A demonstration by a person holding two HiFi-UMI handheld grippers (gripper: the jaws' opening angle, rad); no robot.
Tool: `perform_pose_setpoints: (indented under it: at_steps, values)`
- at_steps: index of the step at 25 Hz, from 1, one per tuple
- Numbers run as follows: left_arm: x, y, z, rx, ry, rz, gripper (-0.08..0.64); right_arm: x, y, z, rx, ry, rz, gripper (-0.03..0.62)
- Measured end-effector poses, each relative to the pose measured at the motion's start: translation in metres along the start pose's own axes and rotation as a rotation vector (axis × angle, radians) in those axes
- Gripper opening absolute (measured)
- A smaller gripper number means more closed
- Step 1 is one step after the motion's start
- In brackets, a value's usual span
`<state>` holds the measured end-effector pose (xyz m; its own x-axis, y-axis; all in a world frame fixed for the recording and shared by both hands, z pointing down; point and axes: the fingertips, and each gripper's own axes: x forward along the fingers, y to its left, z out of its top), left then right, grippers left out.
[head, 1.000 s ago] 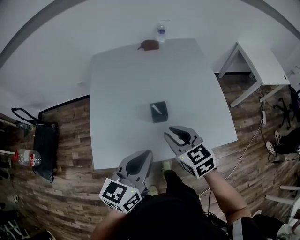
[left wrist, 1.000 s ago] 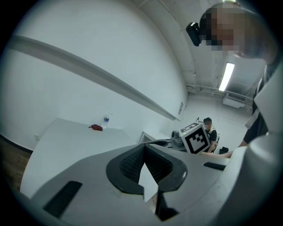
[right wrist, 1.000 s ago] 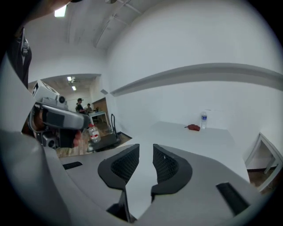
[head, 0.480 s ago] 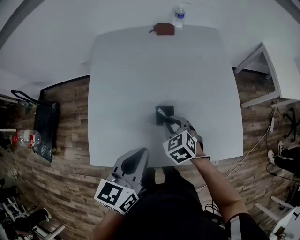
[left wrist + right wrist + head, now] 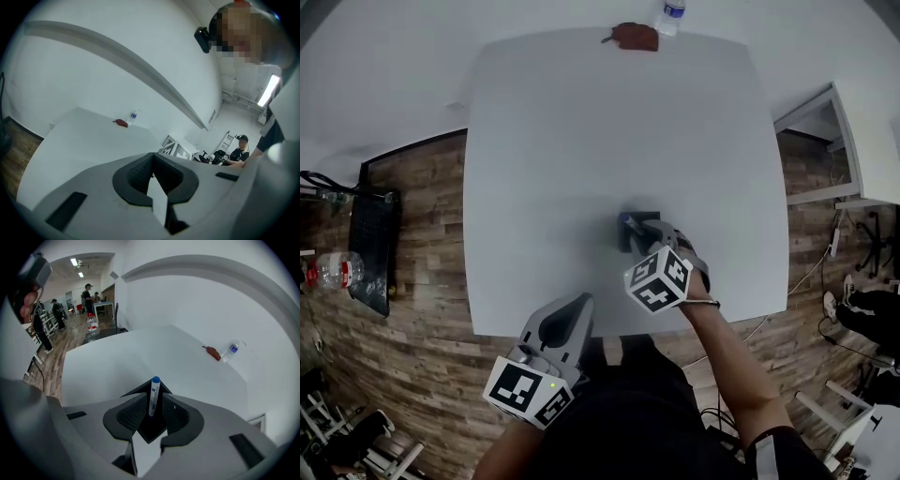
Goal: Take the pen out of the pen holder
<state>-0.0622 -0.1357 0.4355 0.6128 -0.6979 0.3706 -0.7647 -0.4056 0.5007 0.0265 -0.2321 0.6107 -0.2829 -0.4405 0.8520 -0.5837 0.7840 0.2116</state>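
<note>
A dark square pen holder [image 5: 635, 228] stands on the white table [image 5: 581, 141], near its front edge. A white pen [image 5: 153, 398] with a blue cap stands upright in the pen holder [image 5: 140, 391]; its blue tip [image 5: 625, 221] shows in the head view. My right gripper [image 5: 154, 403] reaches over the holder, its jaws shut on the pen's barrel from both sides. From the head view the right gripper [image 5: 650, 242] covers the holder's near side. My left gripper [image 5: 570, 307] hangs off the table's front edge, shut and holding nothing [image 5: 152, 177].
At the table's far edge lie a brown pouch [image 5: 635, 37] and a water bottle [image 5: 672, 9]. A second white table [image 5: 862, 141] stands to the right. On the wooden floor at the left are a black bag [image 5: 370, 239] and a bottle [image 5: 337, 272].
My right gripper has moved forward from the table's front edge to the holder and narrowed its jaws onto the pen. The left gripper has stayed by the edge.
</note>
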Motion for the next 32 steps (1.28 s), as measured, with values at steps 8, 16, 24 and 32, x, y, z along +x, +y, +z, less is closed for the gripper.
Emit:
perform_pose_setpoints:
  at_steps: [8,16,24,32]
  values:
    - [0.007,0.019,0.002,-0.038,0.009,-0.025,0.005,0.024,-0.001,-0.013,-0.031,0.155,-0.025,0.094]
    - [0.012,0.038,0.004,-0.069,0.015,-0.031,0.005,0.033,-0.004,-0.016,-0.092,0.218,-0.036,0.092]
    - [0.014,0.049,0.004,-0.093,0.017,-0.027,0.005,0.038,-0.003,-0.015,-0.123,0.26,-0.057,0.086]
    - [0.013,0.054,0.004,-0.092,0.014,-0.022,0.005,0.032,-0.001,-0.016,-0.08,0.24,0.015,0.067]
